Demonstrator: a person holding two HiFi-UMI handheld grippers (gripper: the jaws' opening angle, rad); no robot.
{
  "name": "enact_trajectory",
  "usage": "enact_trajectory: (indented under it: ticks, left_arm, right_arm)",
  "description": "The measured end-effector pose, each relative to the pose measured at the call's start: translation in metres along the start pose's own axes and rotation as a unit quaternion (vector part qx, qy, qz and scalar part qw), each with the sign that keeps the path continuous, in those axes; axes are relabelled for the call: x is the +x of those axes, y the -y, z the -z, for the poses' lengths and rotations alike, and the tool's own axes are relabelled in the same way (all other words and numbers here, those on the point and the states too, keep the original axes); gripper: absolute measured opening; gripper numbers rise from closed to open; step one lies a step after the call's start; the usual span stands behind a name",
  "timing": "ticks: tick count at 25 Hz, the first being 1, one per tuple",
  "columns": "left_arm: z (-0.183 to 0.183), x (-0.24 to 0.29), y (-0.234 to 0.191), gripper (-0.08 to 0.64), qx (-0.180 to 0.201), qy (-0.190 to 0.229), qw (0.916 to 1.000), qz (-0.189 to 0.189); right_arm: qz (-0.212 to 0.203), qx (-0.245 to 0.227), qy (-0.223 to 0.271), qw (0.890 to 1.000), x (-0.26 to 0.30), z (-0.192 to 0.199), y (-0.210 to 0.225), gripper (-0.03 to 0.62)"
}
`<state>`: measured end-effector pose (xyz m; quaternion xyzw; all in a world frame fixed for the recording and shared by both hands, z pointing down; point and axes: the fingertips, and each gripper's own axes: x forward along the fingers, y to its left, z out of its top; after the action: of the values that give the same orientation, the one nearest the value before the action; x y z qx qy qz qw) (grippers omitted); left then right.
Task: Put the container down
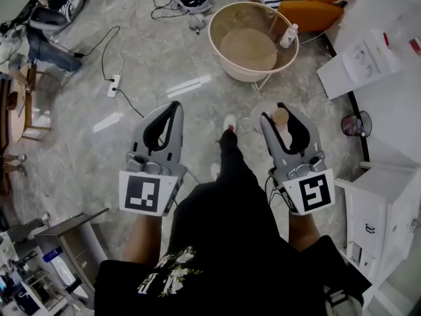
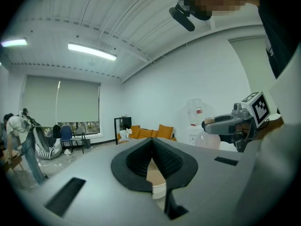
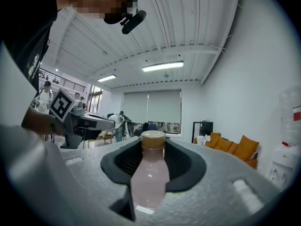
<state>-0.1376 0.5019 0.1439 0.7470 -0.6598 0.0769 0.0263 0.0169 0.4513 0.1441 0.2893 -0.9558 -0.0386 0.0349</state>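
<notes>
My right gripper (image 1: 284, 114) is shut on a small bottle (image 1: 284, 134) with a pale pinkish body and a tan cap, held at waist height above the floor. In the right gripper view, the bottle (image 3: 150, 173) stands between the dark pads of the right gripper (image 3: 153, 147), and its cap pokes past them. My left gripper (image 1: 172, 108) hangs level with it on the left, shut, with its tips touching and nothing held. In the left gripper view, the left gripper (image 2: 152, 144) shows only background through the oval gap, with the right gripper (image 2: 230, 124) off to the right.
A big cream round tub (image 1: 223, 18) stands on the floor ahead, with a second bottle (image 1: 288, 36) at its rim. Orange cushions (image 1: 316, 5) lie beyond it. On the right are a white table (image 1: 395, 104) and a white cabinet (image 1: 381, 203). Cables and a power strip (image 1: 114, 84) lie on the left.
</notes>
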Motion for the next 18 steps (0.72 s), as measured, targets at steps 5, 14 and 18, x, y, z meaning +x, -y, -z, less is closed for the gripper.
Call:
enact_trajectory:
  ticks: [5,14,18]
  left_arm:
    - [-0.002,0.033,-0.026,0.012,0.005,-0.001,1.0000,0.004]
    - [-0.006,0.116,-0.080,0.012,-0.002,-0.007,1.0000,0.005]
    - [-0.014,0.159,-0.100,0.012,-0.008,-0.007,0.9999,0.004]
  right_arm:
    - [-0.003,-0.001,-0.001,1.000,0.041,-0.001,0.015,0.135]
    - [0.000,-0.001,-0.008,1.000,0.123,0.004,0.066,0.135]
    - [-0.003,-0.002,-0.012,1.000,0.160,0.002,0.098,0.135]
